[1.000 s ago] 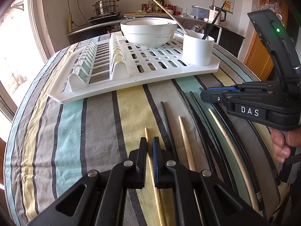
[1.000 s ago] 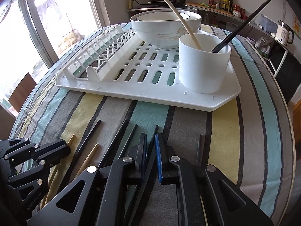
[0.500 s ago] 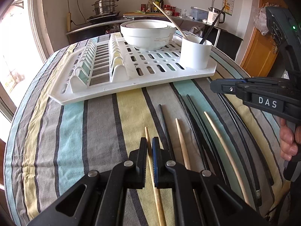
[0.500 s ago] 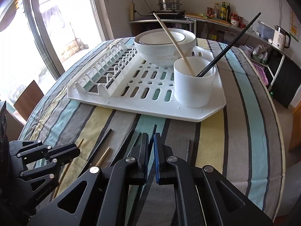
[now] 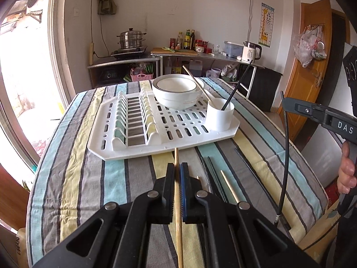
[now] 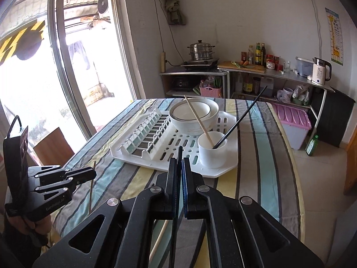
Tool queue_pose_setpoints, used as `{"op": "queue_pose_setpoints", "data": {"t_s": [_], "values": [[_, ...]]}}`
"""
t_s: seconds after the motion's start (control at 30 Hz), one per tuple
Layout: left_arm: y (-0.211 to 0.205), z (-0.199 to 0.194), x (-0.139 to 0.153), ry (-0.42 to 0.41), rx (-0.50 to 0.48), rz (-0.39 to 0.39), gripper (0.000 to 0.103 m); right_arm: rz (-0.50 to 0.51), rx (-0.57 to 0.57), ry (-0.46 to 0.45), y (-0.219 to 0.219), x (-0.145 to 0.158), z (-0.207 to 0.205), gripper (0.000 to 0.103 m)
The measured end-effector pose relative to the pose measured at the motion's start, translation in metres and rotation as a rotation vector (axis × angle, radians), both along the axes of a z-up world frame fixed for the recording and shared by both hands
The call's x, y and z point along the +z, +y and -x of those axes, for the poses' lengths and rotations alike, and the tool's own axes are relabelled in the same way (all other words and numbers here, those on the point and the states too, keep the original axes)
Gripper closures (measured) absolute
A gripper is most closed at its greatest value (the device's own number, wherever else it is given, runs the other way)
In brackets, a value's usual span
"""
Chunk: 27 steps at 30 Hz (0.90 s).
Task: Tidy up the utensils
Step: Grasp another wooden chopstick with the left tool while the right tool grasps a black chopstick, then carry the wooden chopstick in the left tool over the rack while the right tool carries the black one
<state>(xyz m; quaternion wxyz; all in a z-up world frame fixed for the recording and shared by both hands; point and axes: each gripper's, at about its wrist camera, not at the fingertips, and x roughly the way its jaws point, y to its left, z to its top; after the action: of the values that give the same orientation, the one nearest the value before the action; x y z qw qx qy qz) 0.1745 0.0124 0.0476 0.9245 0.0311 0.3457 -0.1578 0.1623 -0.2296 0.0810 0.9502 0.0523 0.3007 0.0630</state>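
My left gripper [image 5: 177, 167] is shut on a wooden chopstick [image 5: 177, 156], held lengthwise above the striped table and pointing at the rack. My right gripper [image 6: 179, 163] is shut on a black chopstick [image 6: 179, 153]. In the left wrist view that black chopstick [image 5: 283, 156] hangs nearly upright from the right gripper [image 5: 285, 105]. The left gripper [image 6: 92, 174] shows at the left of the right wrist view. A white cup [image 5: 219, 119] on the drying rack [image 5: 133, 151] holds one wooden and one black chopstick. Several chopsticks [image 5: 229, 187] lie on the cloth.
A white bowl [image 5: 176, 98] sits on the rack behind the cup. The plate slots [image 5: 131, 116] take up the rack's left half. A purple-lidded bin [image 6: 292, 120] stands on the floor past the table's right edge. Behind the table runs a counter with a kettle [image 5: 251, 53].
Both grippers have risen off the table, each lifting a chopstick: the left a wooden one, the right a black one. The rack and cup now look farther away.
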Motion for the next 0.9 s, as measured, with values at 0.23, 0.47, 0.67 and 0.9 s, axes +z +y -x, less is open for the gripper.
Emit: {"op": "queue_pose_setpoints", "data": {"t_s": [0.23,0.47,0.67,0.9], "values": [[0.010,0.020,0.027,-0.071,0.021,0.028,0.098,0.000,-0.009,-0.062,-0.001,0.015,0.028,0.099],[0.011,0.033,0.033,-0.091,0.022,0.027,0.098,-0.003,-0.016,-0.079,-0.005,0.018,0.041,0.099],[0.009,0.031,0.033,-0.084,0.017,0.025,0.098,-0.008,-0.025,-0.084,-0.010,0.019,0.044,0.099],[0.003,0.023,0.044,-0.093,0.004,0.026,0.098,-0.010,-0.027,-0.101,-0.016,0.026,0.040,0.100]]}}
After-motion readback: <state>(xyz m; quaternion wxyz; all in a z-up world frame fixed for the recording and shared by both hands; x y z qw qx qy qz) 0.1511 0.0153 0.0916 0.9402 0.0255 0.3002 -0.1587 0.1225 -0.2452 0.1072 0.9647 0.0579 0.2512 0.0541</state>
